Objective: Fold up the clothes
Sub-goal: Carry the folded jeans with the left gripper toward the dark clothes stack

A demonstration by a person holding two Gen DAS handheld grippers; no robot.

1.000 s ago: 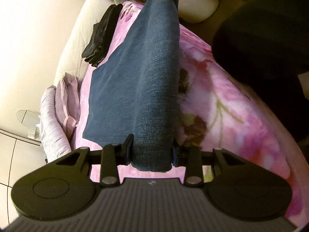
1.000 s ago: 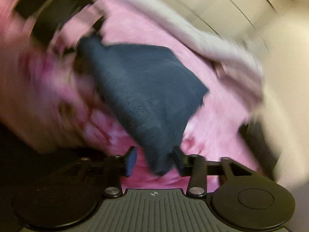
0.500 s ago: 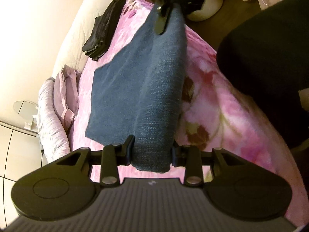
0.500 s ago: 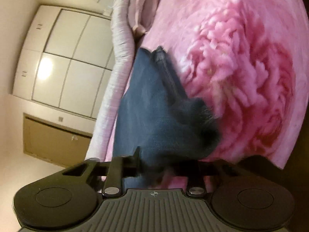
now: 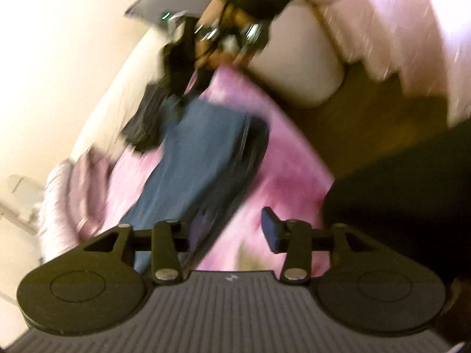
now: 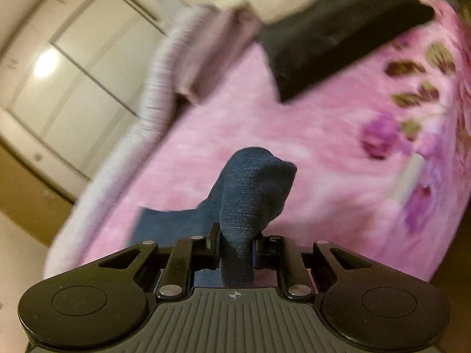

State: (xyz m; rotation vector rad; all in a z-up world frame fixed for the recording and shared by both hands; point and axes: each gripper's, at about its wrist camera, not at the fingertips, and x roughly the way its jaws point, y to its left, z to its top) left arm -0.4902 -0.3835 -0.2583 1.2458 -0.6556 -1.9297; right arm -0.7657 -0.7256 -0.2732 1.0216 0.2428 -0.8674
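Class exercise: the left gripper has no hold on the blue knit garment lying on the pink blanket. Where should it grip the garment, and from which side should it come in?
Probably the near end of the blue garment, beside the left gripper, whose jaws have just opened with nothing pinched. That end lies flat on the pink blanket, so come in low from the near edge. The right gripper holds the far end bunched.

Left two-finger gripper (image 5: 228,232): jaws have just been opening, now parted, nothing pinched; the blurred dark-blue knit garment (image 5: 203,158) lies on the pink floral fleece blanket (image 5: 294,158), its near end by the left pad. At the far end, a person's hand (image 5: 223,38) in a black sleeve holds the other gripper at the garment's top edge. A black folded garment (image 5: 147,117) sits just left of the blue one.
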